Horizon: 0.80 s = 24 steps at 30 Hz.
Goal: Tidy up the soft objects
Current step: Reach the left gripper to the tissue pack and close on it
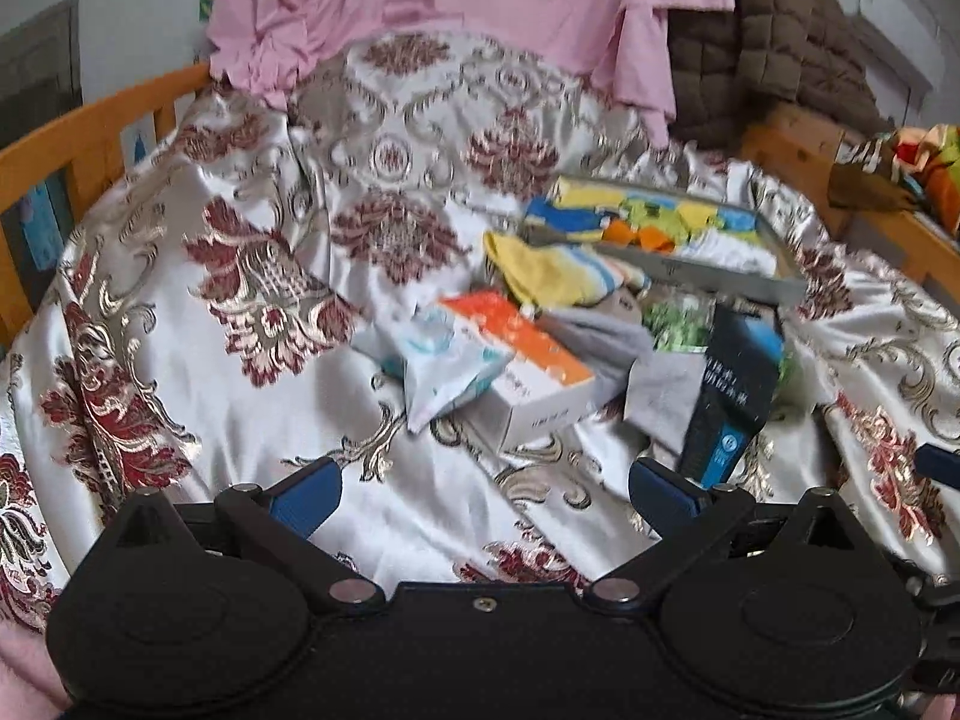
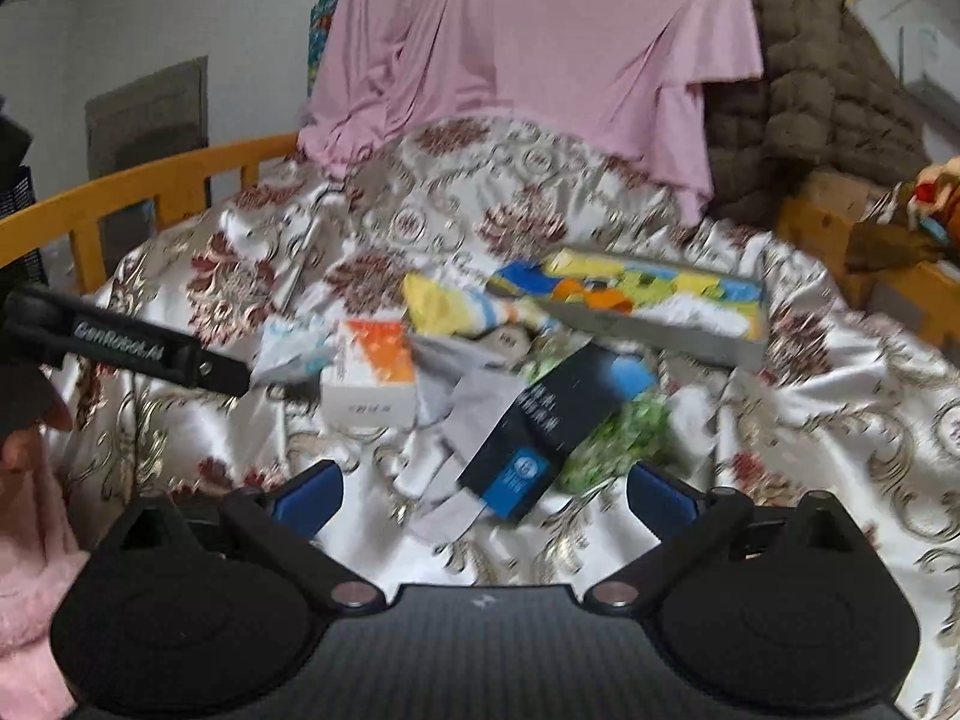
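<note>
Both grippers, left and right, hang released over the bedspread, grasping nothing. Socks lie mid-bed beside the tray, hemmed by a box and dark packet. Open cloth lies leftward, up to the wooden rail.

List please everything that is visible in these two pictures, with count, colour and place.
bedspread: 1, white with red-gold pattern, covers the bed
tray: 1, grey, right of centre, holds bright socks
striped sock: 1, yellow-blue, beside the tray
box: 1, white-orange, centre
tissue pack: 1, white-blue, left of the box
grey sock: 1, under the dark package
dark package: 1, black-blue
pink cloth: 1, behind
left gripper: jaws open
right gripper: jaws open
</note>
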Each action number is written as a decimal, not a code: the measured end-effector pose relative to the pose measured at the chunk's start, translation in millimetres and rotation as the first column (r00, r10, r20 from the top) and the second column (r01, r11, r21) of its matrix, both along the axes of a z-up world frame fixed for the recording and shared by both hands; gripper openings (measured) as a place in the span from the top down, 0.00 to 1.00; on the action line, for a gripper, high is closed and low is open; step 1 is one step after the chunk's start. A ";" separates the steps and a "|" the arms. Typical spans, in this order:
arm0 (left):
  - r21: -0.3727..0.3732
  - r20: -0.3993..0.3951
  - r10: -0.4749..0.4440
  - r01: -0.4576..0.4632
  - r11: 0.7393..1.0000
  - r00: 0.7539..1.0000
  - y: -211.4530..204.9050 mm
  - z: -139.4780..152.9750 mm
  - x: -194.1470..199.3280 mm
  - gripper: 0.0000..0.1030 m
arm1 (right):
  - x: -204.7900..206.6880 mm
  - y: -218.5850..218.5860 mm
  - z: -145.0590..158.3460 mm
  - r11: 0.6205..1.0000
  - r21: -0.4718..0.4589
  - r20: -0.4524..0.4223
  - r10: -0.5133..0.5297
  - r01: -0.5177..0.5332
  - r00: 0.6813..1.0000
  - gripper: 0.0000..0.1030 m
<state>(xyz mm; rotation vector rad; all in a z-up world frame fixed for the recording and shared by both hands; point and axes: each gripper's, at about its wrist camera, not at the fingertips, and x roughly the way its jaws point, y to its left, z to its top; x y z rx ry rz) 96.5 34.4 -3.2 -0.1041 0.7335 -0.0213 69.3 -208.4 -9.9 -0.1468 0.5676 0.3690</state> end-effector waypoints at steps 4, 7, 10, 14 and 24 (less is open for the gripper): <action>0.007 -0.077 -0.008 0.008 1.000 0.997 2.7 -5.8 18.2 0.01 | 10.1 6.1 -8.8 0.999 0.013 -0.080 0.044 -0.043 0.996 0.00; -0.004 -0.130 -0.010 0.009 1.000 0.992 8.9 -9.2 33.0 0.01 | 22.1 12.5 -17.9 0.997 0.040 -0.155 0.073 -0.067 0.985 0.00; -0.030 -0.161 -0.025 0.021 0.999 0.987 17.3 -10.0 47.9 0.01 | 37.1 18.4 -27.6 0.996 0.063 -0.221 0.078 -0.065 0.972 0.00; -0.023 -0.161 -0.065 0.062 0.998 0.985 23.4 -9.7 66.9 0.01 | 59.6 22.3 -40.1 0.993 0.114 -0.275 0.047 -0.016 0.960 0.00; 0.000 -0.176 -0.123 0.125 0.992 0.977 31.7 -29.1 114.3 0.01 | 96.1 23.5 -64.7 0.979 0.176 -0.322 -0.038 0.099 0.946 0.05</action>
